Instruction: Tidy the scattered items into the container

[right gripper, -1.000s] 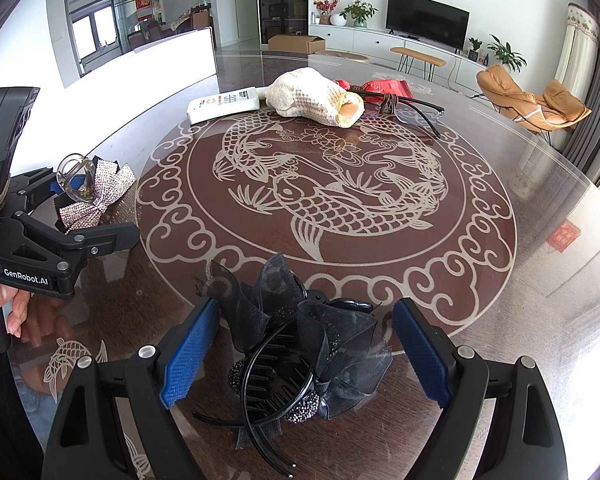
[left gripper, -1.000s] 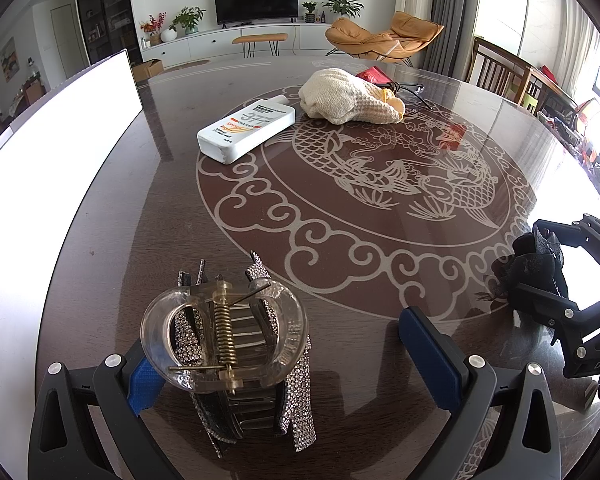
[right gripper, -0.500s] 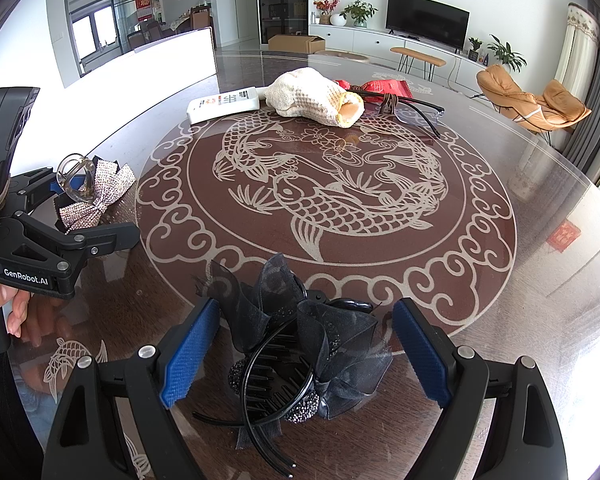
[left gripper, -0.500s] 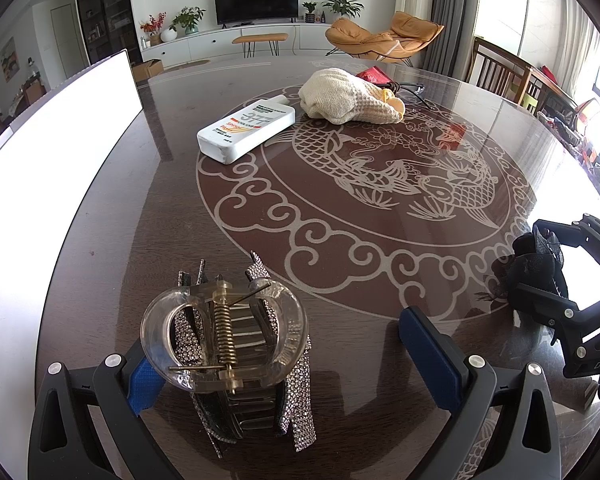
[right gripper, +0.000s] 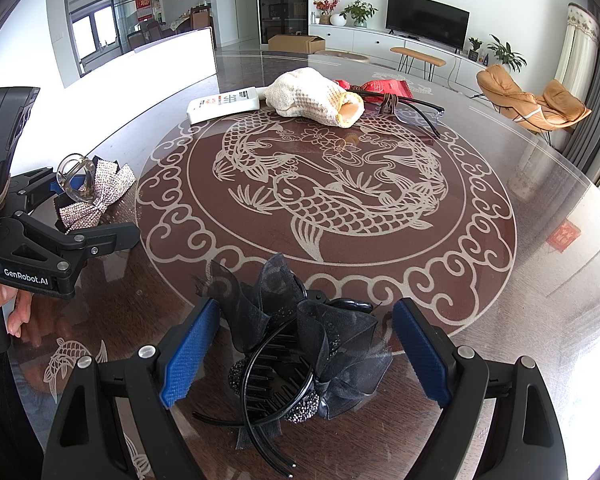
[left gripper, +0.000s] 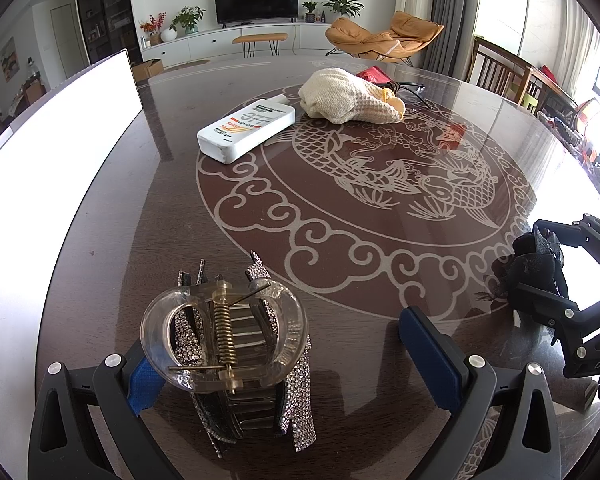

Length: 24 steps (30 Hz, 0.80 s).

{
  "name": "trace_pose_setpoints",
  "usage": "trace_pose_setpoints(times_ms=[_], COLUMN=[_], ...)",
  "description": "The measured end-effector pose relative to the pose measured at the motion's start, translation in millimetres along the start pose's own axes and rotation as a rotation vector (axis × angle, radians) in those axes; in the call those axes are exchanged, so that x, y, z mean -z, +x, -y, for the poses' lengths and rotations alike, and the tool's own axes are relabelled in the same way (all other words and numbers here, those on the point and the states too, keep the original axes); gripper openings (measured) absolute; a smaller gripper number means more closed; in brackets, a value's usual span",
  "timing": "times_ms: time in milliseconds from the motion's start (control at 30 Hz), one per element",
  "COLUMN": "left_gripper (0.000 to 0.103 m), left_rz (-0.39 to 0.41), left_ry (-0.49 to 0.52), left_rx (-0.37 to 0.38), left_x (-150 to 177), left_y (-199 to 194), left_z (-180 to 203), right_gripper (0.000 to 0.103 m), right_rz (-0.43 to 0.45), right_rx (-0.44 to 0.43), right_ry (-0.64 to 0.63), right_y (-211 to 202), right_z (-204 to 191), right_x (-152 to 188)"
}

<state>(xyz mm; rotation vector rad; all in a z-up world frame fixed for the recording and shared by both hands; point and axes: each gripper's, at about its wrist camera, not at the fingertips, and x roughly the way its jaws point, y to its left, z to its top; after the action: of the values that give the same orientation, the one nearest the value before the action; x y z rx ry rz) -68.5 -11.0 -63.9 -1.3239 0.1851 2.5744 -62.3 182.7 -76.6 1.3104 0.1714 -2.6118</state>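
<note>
Left tool (left gripper: 292,356): we see its two blue-padded fingers spread wide, low over the near left part of the bench (left gripper: 140,200); the left pad (left gripper: 142,384) lies just beside the clear hair claw, the right pad (left gripper: 432,360) is well apart from it.
Clear hair claw (left gripper: 224,340): a see-through claw clip with a brass spring and a sparkly bow, lying on the bench between the left tool's fingers, nearer the left one. We cannot tell if the left pad touches it.
Right tool (right gripper: 300,356): fingers wide apart on either side of the black hair clip, gripping nothing.
Black hair clip (right gripper: 300,344): a black comb clip with a gauze bow and beads, lying on the near bench between the right tool's pads, not touched by either.
White bottle (left gripper: 248,128): lying flat at the far left edge of the fish pattern.
Cream cloth pouch (left gripper: 344,96): far on the bench, just right of the bottle.
Glasses (right gripper: 412,110): right of the pouch, beside a red packet (right gripper: 384,87).
Container: we do not see one for certain in either view.
</note>
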Motion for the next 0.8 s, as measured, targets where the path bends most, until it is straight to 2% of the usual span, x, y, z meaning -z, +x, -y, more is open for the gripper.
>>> trace_pose_setpoints(times_ms=[467,500,567,600,667,767,800], left_gripper=[0.101,0.096,0.061,0.056,0.055,0.055,0.055], left_rz=[-0.013,-0.001,0.029,0.035,0.029,0.023,0.024], left_ry=[0.025,0.022,0.012,0.004,-0.022,-0.046,-0.050], left_rx=[0.012,0.010,0.002,0.005,0.026,0.027,0.029], left_x=[3,4,5,5,5,10,13], left_y=[-2,-5,-11,-13,-16,-22,-25], left_z=[-1,-2,-7,-11,-19,-25,-26], right_gripper=[0.089,0.089,0.089,0.089,0.090,0.084,0.070], right_rz=[0.000,0.000,-0.001,-0.006,-0.022,-0.019,-0.011], right_rx=[0.000,0.000,-0.002,-0.002,-0.006,-0.025,-0.031], right_ry=[0.000,0.000,0.000,0.000,-0.003,-0.019,-0.009], right_y=[0,0,0,1,1,-5,-10], right_z=[0,0,0,0,0,0,2], right_x=[0,0,0,-1,-3,3,6])
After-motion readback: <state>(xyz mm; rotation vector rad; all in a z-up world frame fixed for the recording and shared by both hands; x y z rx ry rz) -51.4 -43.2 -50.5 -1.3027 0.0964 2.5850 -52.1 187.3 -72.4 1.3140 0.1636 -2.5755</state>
